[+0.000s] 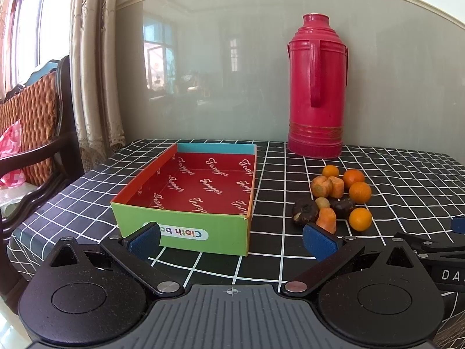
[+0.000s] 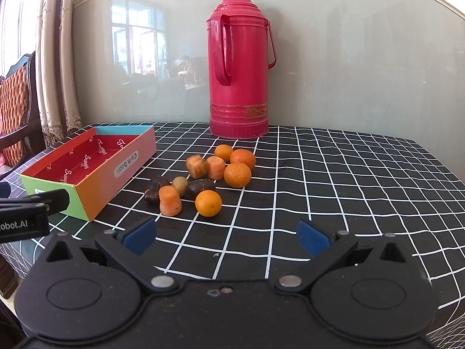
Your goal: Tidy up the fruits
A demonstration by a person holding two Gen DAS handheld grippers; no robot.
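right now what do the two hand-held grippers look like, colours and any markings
Both look alike: matte black bodies with round pivot housings, silver rivets and blue pads on the fingertips. The left hand-held gripper has a ribbed grey base plate; white lettering shows on its side. The right hand-held gripper has a plain black base.

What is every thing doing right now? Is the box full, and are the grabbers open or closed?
Box: open on top, empty, flat on the table.
Fruit pile: loose on the tablecloth beside the box, none in it.
Red thermos: upright, cap on.
Left gripper: open, holding nothing.
Right gripper: open, holding nothing.
Tablecloth: spread over the table.
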